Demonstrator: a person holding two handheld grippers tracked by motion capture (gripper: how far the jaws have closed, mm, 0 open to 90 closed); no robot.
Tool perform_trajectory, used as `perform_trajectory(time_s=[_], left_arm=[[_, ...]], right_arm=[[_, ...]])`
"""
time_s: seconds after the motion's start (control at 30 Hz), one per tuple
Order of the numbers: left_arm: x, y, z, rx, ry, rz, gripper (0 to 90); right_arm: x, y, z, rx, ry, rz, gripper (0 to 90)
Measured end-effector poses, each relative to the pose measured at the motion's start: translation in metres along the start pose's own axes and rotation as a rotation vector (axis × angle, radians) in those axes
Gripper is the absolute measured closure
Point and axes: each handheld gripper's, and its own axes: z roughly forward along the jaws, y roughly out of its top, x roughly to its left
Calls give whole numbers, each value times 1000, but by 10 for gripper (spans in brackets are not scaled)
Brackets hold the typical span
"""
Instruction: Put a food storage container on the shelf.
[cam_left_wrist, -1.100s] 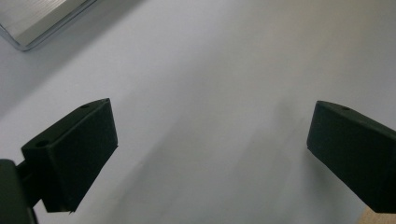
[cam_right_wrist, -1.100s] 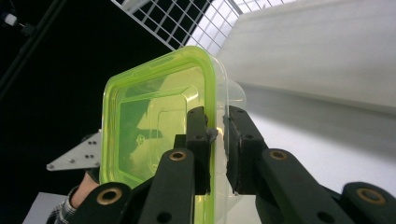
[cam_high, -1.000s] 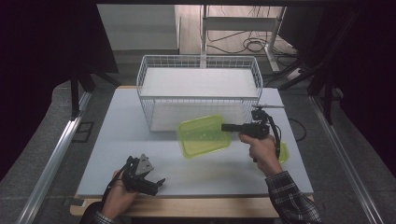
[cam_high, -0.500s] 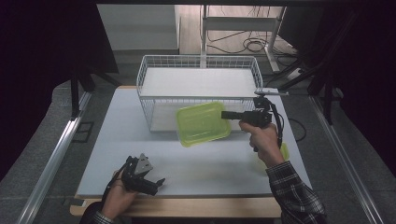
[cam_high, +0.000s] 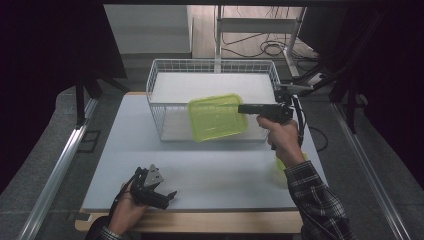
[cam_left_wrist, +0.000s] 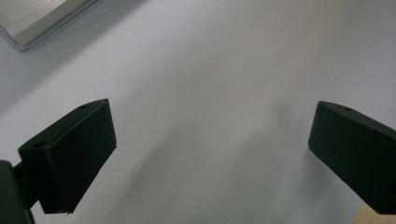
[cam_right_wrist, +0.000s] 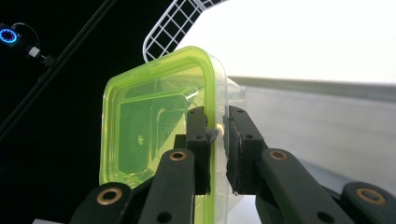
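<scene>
A translucent lime-green plastic container (cam_high: 216, 116) hangs in the air in front of the white wire basket (cam_high: 165, 70), lifted off the table and tilted. My right gripper (cam_high: 245, 108) is shut on its right rim, held level by a hand in a plaid sleeve. In the right gripper view the black fingers (cam_right_wrist: 201, 140) pinch the container's rim (cam_right_wrist: 211, 102) edge-on, with the basket's wire corner (cam_right_wrist: 173, 23) behind. My left gripper (cam_high: 167, 196) rests low at the table's front left, open, and its wide-apart jaws frame bare table (cam_left_wrist: 210, 93).
The white table (cam_high: 210, 170) spreads in front of the basket. Another lime-green piece (cam_high: 281, 167) lies on the table under the right forearm. A metal rail (cam_high: 60, 165) runs along the left side, and cables (cam_high: 265, 47) lie on the floor behind.
The right gripper has lifted the green container up off the table and carried it toward the basket's front. The left gripper has stayed put.
</scene>
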Motion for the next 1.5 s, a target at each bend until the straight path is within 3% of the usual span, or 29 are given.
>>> perform_trajectory(time_s=[0.77, 1.2, 1.5], left_arm=[[0, 0, 1, 7, -4, 1, 8], [0, -1, 0, 6, -4, -5, 8], [0, -1, 0, 11, -6, -1, 8]], right_arm=[[3, 46, 6, -91, -91, -6, 801], [0, 67, 21, -132, -170, -12, 800], [-4, 72, 32, -150, -205, -5, 800]])
